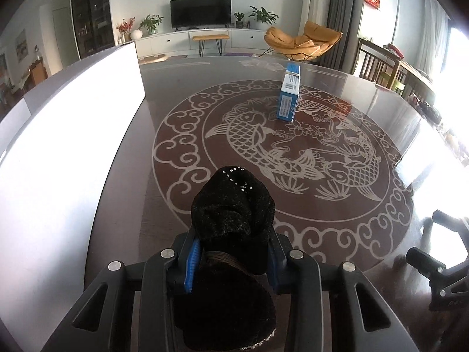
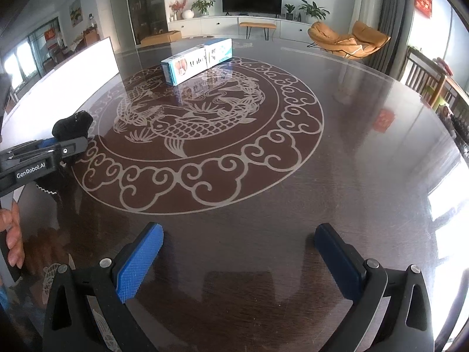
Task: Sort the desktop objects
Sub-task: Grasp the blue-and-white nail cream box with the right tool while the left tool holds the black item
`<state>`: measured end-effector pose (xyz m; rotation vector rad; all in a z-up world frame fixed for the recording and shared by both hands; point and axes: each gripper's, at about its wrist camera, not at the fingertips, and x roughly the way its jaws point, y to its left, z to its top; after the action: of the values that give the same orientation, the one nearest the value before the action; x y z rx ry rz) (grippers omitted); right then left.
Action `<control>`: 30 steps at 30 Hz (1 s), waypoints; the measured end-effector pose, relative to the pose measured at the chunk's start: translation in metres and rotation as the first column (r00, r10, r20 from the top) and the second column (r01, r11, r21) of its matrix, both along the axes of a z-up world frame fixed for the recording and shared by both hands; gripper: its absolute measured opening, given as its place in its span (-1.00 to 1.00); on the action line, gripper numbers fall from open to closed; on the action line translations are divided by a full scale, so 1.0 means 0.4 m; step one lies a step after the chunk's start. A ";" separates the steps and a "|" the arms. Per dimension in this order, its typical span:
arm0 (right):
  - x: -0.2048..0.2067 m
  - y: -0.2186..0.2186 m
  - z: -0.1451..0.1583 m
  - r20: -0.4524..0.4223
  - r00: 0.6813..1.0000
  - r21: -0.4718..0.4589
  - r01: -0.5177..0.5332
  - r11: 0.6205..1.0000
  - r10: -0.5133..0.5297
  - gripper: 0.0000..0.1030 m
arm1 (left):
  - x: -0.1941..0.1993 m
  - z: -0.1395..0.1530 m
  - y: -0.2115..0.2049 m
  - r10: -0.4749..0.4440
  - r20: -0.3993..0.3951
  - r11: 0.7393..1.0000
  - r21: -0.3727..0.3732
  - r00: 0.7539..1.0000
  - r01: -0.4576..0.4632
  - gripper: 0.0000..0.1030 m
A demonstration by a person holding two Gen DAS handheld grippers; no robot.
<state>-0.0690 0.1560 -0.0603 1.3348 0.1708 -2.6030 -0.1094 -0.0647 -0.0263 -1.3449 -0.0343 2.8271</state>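
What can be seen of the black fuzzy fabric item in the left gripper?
The black fuzzy fabric item looks like soft, plush knit, bunched into a lump, with a row of small shiny studs near its top and a pale scalloped trim at its lower edge. It sits clamped between the blue pads of the left gripper, sticking out forward above the dark glossy table with the fish pattern. Whether it touches the table is unclear.

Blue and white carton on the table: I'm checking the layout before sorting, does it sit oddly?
No. The blue and white carton lies flat on the dark patterned table, closed and undamaged; nothing spilled.
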 end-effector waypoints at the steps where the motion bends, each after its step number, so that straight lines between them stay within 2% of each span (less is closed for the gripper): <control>1: 0.000 0.000 0.000 0.000 1.000 0.000 0.000 1.000 0.000 1.00 | 0.000 -0.001 0.000 0.000 0.000 1.000 -0.004 1.000 0.000 -0.30; 4: -0.014 0.003 0.004 0.002 1.000 -0.035 -0.031 0.999 0.031 1.00 | -0.008 0.004 -0.001 -0.001 0.002 1.000 -0.011 1.000 0.001 -0.30; 6: -0.062 -0.009 0.012 0.028 0.998 -0.044 -0.056 0.997 0.057 1.00 | -0.012 0.007 0.004 -0.001 0.002 1.000 -0.015 1.000 0.001 -0.29; 8: -0.136 -0.032 0.053 0.012 0.998 -0.045 -0.057 0.997 0.058 1.00 | -0.010 0.008 0.005 -0.001 0.002 1.000 -0.015 1.000 0.001 -0.29; 11: -0.254 -0.063 0.128 -0.015 0.999 -0.137 -0.047 0.989 0.045 1.00 | -0.010 0.007 0.005 -0.001 0.002 1.000 -0.015 1.000 0.001 -0.29; 15: -0.431 -0.093 0.163 0.069 0.997 -0.246 0.033 0.969 -0.017 1.00 | -0.011 0.007 0.005 -0.001 0.002 1.000 -0.015 1.000 0.001 -0.29; 19: -0.525 -0.126 0.162 0.135 0.990 -0.314 0.082 0.946 -0.041 0.98 | -0.011 0.007 0.005 -0.001 0.002 1.000 -0.016 1.000 0.001 -0.29; 23: -0.576 -0.193 0.135 0.172 0.985 -0.306 0.068 0.950 -0.015 0.98 | -0.006 0.007 0.005 -0.001 0.002 1.000 -0.016 1.000 0.001 -0.29; 25: -0.593 -0.232 0.123 0.161 0.987 -0.261 0.040 0.964 0.002 0.96 | -0.007 0.006 0.005 -0.001 0.002 1.000 -0.016 1.000 0.001 -0.29; 26: -0.601 -0.246 0.112 0.160 0.987 -0.212 0.050 0.976 -0.016 0.83 | -0.007 0.006 0.005 -0.001 0.002 1.000 -0.016 1.000 0.001 -0.29; 27: -0.609 -0.251 0.095 0.173 0.984 -0.181 0.064 0.981 -0.033 0.50 | -0.007 0.006 0.005 -0.001 0.002 1.000 -0.016 1.000 0.001 -0.29; 28: -0.612 -0.248 0.079 0.192 0.980 -0.170 0.077 0.982 -0.044 0.29 | -0.007 0.006 0.005 -0.001 0.002 1.000 -0.015 1.000 0.001 -0.29; 30: -0.616 -0.218 0.056 0.229 0.971 -0.210 0.117 0.971 -0.067 -0.22 | -0.007 0.006 0.005 -0.001 0.002 1.000 -0.013 1.000 0.001 -0.29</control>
<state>-0.3156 0.0689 -0.0379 1.5658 -0.2174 -2.4330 -0.1121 -0.0627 -0.0237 -1.3500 -0.0149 2.8305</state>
